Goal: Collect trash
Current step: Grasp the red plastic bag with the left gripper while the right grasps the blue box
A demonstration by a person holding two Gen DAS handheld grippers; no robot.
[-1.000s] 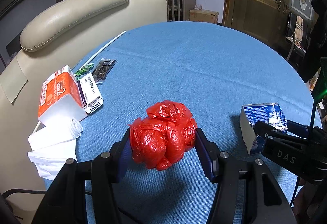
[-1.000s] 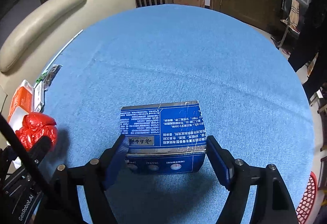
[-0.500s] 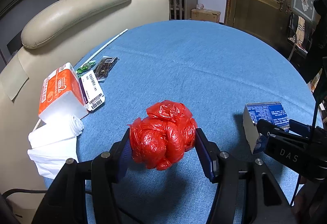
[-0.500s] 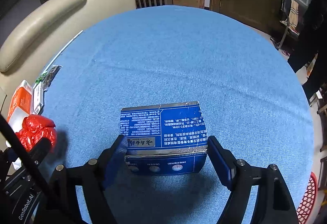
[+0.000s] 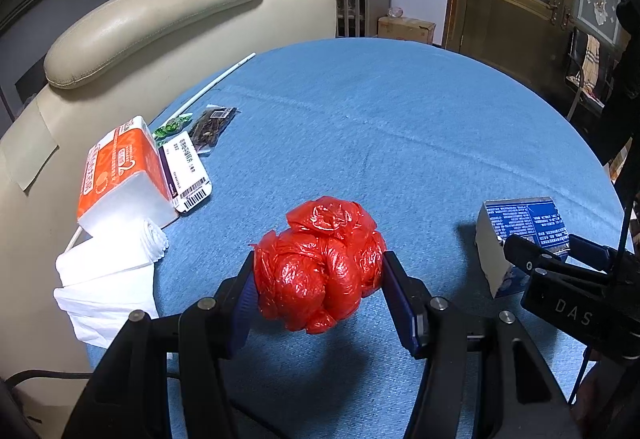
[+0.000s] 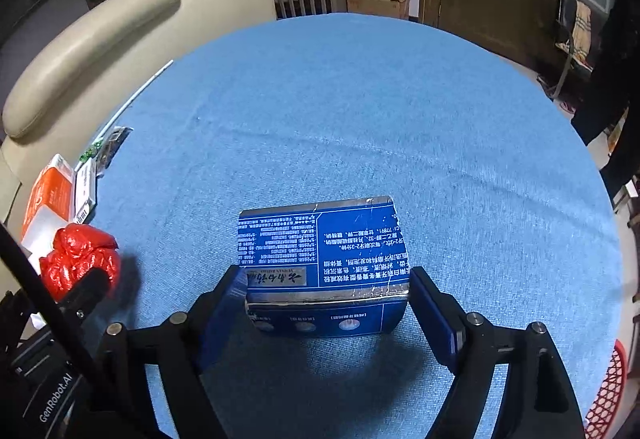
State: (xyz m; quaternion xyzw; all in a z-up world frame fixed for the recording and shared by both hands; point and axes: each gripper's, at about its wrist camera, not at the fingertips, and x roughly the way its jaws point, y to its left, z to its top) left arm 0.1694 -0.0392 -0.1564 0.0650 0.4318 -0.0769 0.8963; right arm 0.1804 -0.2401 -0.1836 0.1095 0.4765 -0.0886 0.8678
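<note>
Red plastic bag wad (image 5: 320,263): light, soft, crinkly; pinched at its sides by the left hand-held gripper (image 5: 320,293).

Blue carton (image 6: 322,265): light, stiff, dented; on the worktop (image 6: 360,127) between the right hand-held gripper's (image 6: 326,305) jaws, which are opening; grip its flat sides.

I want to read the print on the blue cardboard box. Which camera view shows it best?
The right wrist view: the blue cardboard box sits centred between the opening jaws, top and front faces visible. The left wrist view shows it only at the right edge, partly hidden behind the right gripper.
</note>
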